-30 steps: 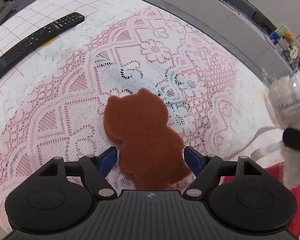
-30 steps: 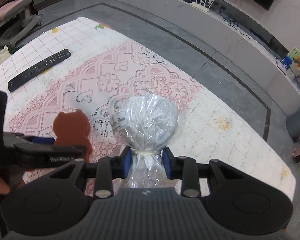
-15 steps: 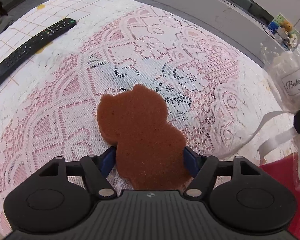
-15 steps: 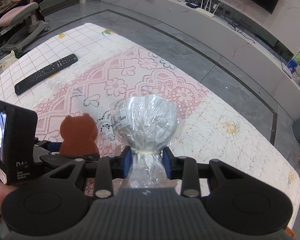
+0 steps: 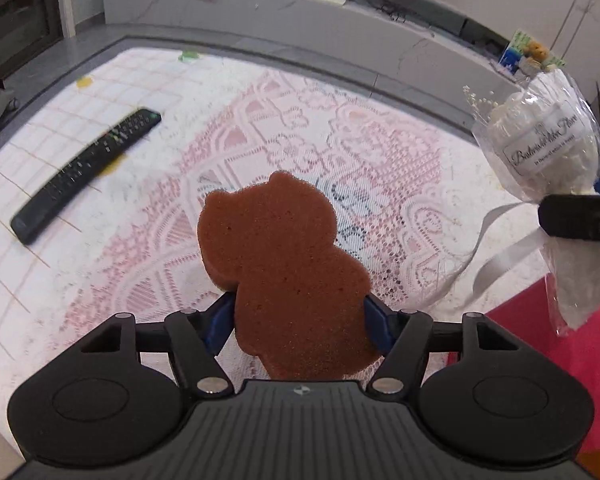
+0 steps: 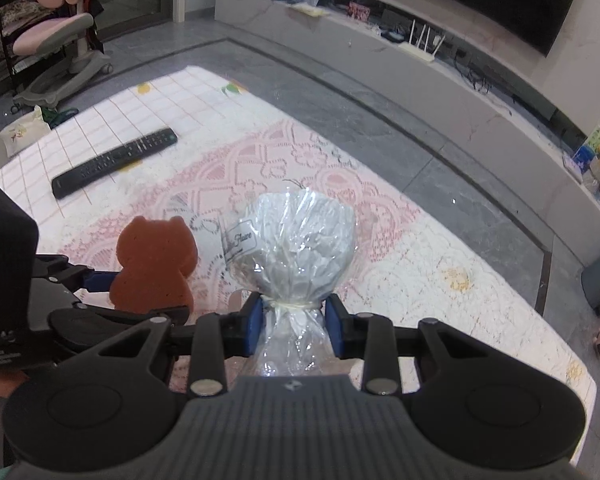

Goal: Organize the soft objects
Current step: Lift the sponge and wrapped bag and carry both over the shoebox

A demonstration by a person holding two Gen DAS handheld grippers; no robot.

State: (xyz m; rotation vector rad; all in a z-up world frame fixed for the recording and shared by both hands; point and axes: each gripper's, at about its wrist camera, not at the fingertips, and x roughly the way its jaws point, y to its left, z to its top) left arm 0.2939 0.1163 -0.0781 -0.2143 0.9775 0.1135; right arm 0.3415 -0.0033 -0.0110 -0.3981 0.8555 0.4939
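Left wrist view: left claw [image 5: 298, 316] squeezing brown bear sponge [image 5: 286, 268], up above lace cloth [image 5: 380, 168].
Right claw [image 6: 294, 322]: pinching tied neck of plastic-wrapped bundle [image 6: 292, 246].
Risk: crinkly wrap slipping out, bundle dropping.

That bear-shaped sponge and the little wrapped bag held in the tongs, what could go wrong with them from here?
The brown sponge is pinched only at its lower body by the left tongs, so being soft it might squirm loose. The right tongs grip the cellophane bag at its tied neck; slick wrap could slide out. Its ribbon trails free and may snag.
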